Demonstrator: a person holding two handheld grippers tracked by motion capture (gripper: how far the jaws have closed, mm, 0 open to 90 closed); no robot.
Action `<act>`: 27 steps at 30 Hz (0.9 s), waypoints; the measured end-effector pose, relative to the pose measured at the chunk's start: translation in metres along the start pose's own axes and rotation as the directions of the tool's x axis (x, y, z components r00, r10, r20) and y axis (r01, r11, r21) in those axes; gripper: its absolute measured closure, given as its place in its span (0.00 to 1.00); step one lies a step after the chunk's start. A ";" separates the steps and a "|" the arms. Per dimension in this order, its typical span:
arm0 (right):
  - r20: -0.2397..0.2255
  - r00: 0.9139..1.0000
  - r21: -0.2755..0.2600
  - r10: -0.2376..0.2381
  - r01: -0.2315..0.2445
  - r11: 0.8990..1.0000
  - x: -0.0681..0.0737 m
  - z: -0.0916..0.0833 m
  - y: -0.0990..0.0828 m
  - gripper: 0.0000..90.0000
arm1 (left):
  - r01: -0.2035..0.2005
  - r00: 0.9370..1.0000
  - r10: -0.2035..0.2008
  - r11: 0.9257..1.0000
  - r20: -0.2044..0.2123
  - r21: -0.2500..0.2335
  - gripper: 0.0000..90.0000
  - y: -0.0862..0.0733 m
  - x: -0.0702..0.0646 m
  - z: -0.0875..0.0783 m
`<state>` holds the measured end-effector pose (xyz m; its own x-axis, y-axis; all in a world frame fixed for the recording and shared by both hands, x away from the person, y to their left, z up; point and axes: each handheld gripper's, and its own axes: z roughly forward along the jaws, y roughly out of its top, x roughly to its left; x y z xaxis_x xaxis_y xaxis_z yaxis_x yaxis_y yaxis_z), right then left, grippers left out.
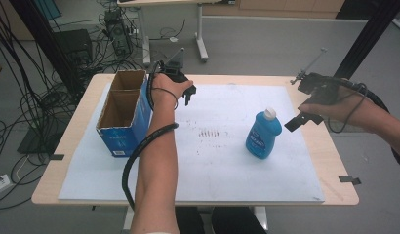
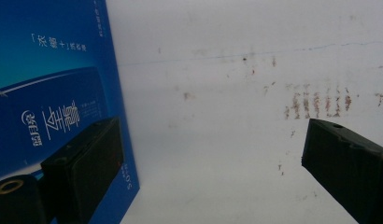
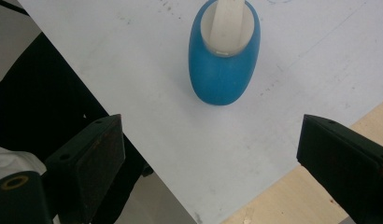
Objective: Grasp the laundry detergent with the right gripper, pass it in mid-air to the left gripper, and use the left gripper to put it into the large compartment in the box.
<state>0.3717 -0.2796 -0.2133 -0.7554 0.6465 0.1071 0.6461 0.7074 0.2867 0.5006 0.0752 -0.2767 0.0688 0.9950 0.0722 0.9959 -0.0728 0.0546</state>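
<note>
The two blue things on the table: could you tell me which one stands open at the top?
The cardboard box at the left edge of the white sheet: its top is open, showing two brown compartments. The blue bottle right of centre has a white cap on.

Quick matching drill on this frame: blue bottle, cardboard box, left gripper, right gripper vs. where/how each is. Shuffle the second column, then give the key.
Things
1. blue bottle
2. cardboard box
3. left gripper
4. right gripper

Places or states
A. open-topped, standing at the sheet's left side
B. open, hovering to the right of the bottle
C. upright on the white sheet, white cap on
D. open, beside the box's far right corner

Pairs: 1-C, 2-A, 3-D, 4-B
</note>
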 end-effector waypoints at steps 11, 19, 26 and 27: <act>0.011 1.000 -0.050 -0.005 0.005 0.999 -0.002 0.018 -0.016 0.07 | -0.004 1.000 0.004 1.000 -0.001 0.002 0.07 -0.002 -0.002 0.000; 0.017 1.000 -0.086 0.002 0.000 0.996 -0.005 0.029 -0.024 0.06 | -0.001 1.000 0.001 1.000 -0.003 0.001 0.07 -0.003 0.000 0.000; 0.013 1.000 -0.120 0.010 -0.008 0.993 -0.005 0.043 -0.031 0.06 | -0.006 1.000 0.006 1.000 -0.005 0.002 0.07 -0.004 0.000 0.001; 0.012 1.000 -0.128 0.010 -0.008 0.992 -0.005 0.046 -0.032 0.06 | -0.008 1.000 0.008 1.000 -0.005 0.003 0.07 -0.004 -0.001 0.001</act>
<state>0.3599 -0.2928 -0.2670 -0.7474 0.6570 0.0983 0.6329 0.6594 0.4057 0.4968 0.0750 -0.2781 0.0760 0.9941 0.0780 0.9955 -0.0801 0.0509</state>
